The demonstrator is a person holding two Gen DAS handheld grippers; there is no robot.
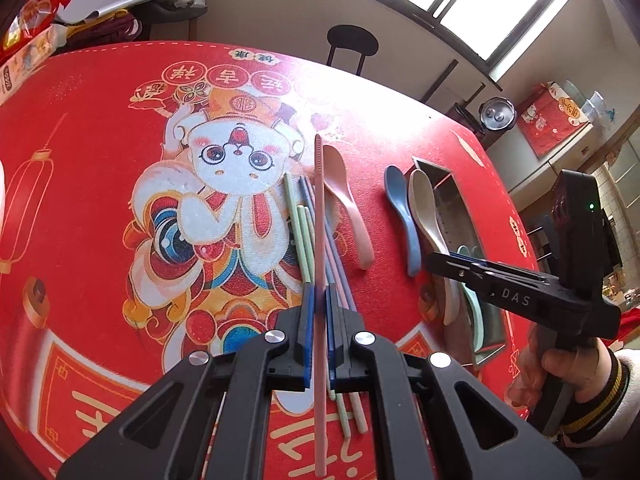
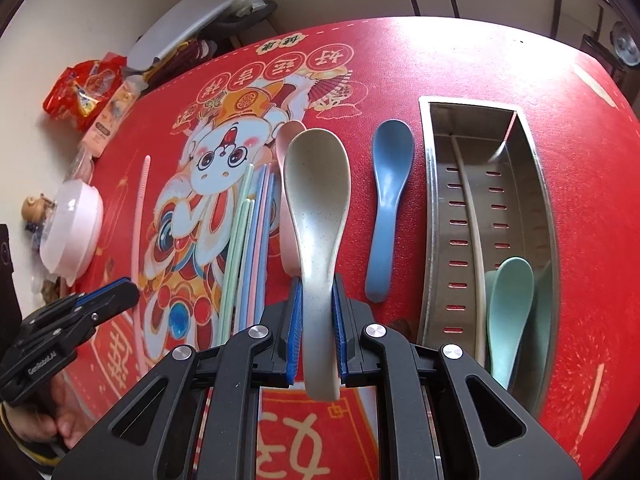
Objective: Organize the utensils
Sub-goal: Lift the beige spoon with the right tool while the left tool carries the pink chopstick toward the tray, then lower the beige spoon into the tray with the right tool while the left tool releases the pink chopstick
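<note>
Left gripper (image 1: 319,312) is clamped on a pink chopstick (image 1: 319,216); right gripper (image 2: 317,316) is clamped on a beige spoon's (image 2: 316,200) handle, left of the steel utensil tray (image 2: 540,184).

Worktop cover (image 2: 460,60): red printed cloth, matt, fine nap. Utensil tray (image 2: 532,184): brushed metal, dull sheen, slotted floor. Beige spoon (image 2: 316,200): matt plastic, speckled. Blue spoon (image 2: 388,196) and mint spoon (image 2: 508,308): smooth matt plastic. Pink chopstick (image 1: 319,240): matt plastic, ridged tip. Tool bodies: black matt plastic, shiny metal pins.
</note>
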